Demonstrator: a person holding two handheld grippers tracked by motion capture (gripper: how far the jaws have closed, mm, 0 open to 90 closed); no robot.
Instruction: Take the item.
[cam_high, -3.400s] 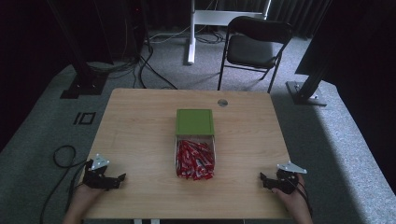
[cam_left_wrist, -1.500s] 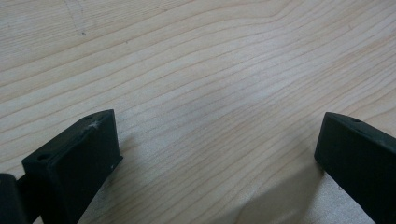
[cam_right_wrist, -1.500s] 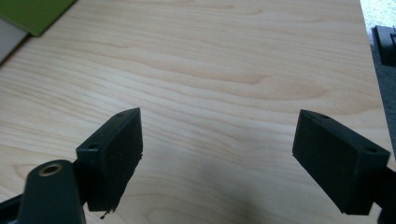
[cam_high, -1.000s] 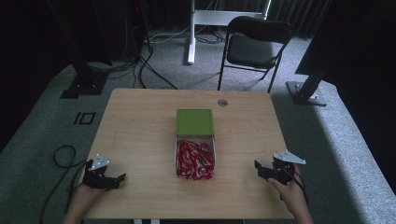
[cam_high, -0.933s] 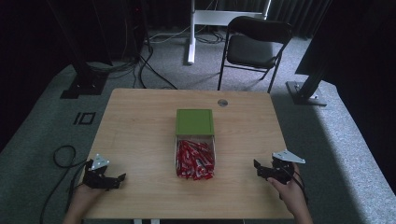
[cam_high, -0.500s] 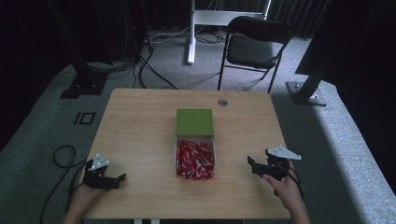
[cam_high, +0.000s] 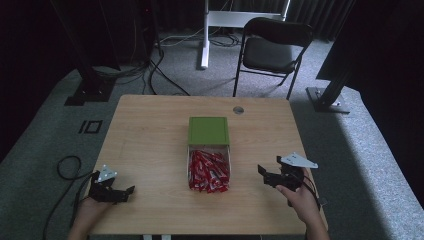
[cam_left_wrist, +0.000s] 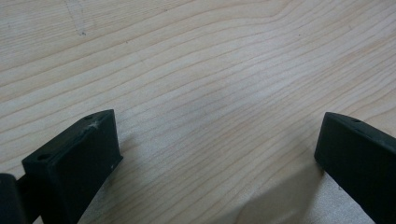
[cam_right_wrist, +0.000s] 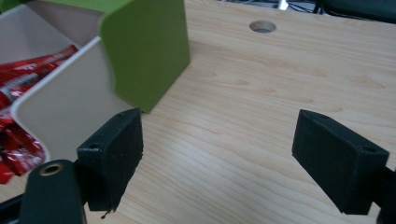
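red sachets (cam_high: 209, 171) fill the open near half of a pale box (cam_high: 229, 170) at table centre, the far half covered by a green lid (cam_high: 208, 131). box long axis runs away from the person, near to far. right gripper (cam_high: 270, 176) sits just off the box's right side, near it but not touching, jaws spread wide, nothing between them. in the right gripper view the box wall (cam_right_wrist: 70, 107) and green lid (cam_right_wrist: 144, 51) lie to the left of the left jaw, so the box is off-line to that side, bare wooden table (cam_right_wrist: 261, 116) straight ahead. left gripper (cam_high: 122, 192) rests low at the near left of the table, well apart from the box, jaws also wide apart over bare wood (cam_left_wrist: 210, 93), holding nothing. right hand (cam_high: 300, 197) is clearly the nearer one. judgement: the next reach is the right gripper's, needs to swing toward the sachets, which lie to its left and slightly lower inside the wall, so it must clear the rim first.
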